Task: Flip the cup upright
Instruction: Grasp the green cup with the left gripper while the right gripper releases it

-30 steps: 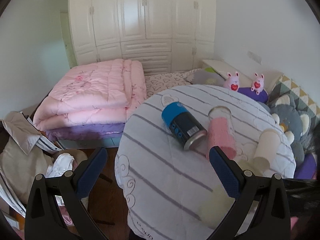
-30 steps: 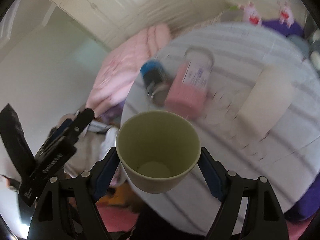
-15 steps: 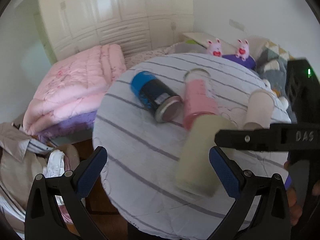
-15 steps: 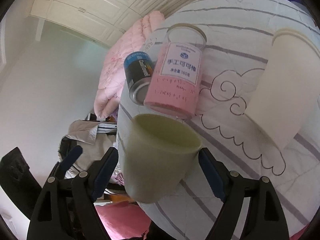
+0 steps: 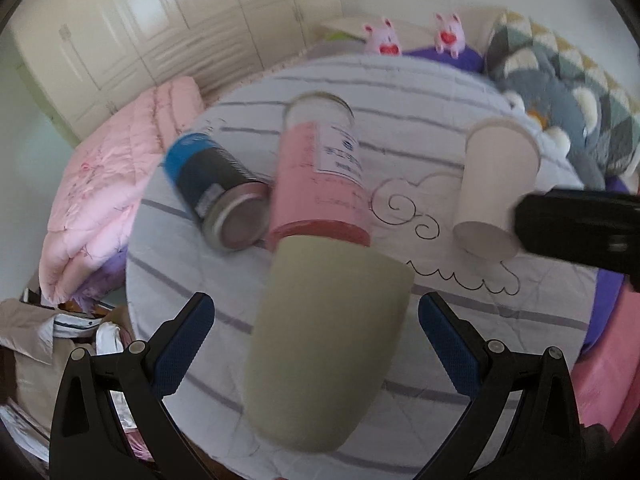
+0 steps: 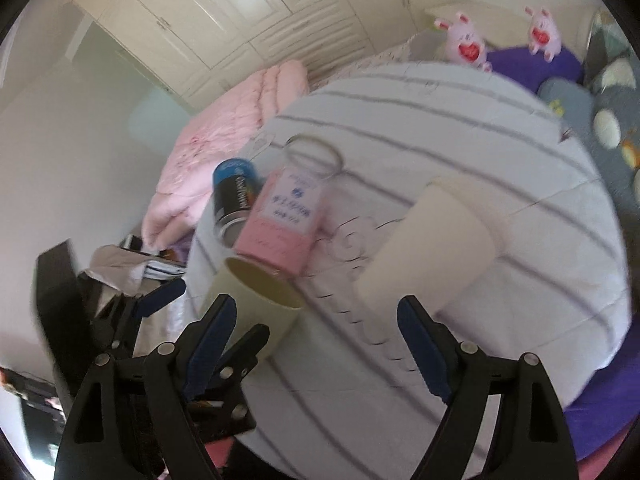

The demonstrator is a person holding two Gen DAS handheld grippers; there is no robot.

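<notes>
Left gripper [image 5: 314,340] stands spread wide, blue pads [image 5: 184,344] clear of the olive-green cup [image 5: 328,344] sitting between them, a gap showing on both sides. Right gripper [image 6: 316,344] is also splayed with nothing between its pads; the green cup is off to its left, just beyond the left pad, and the other gripper's black frame pokes in beside it.

The cup is upright on the near edge of the round table [image 5: 400,420], mouth up; the right wrist view looks down at its open rim and darker inside. It is a plain matte cup with no handle, widest at the rim, rounded at the base, no print visible. Its rim sits right against the foot of the pink canister [image 5: 320,176] in the left view; touching or not, can't tell.

The pink canister lies on its side with a clear lid end pointing away, a white label with a small blue logo and blue characters, too blurred to read. Beside it lies a dark can [image 5: 216,188] with a blue top; white lettering runs along its side, unreadable. To the right a white paper cup [image 5: 496,184] lies tipped over, base toward the camera, well apart from the green one.

The tablecloth is white with grey stripes and a cloud doodle [image 5: 420,208]. Behind: two pink plush toys [image 5: 384,36], a folded pink quilt [image 5: 116,168]
</notes>
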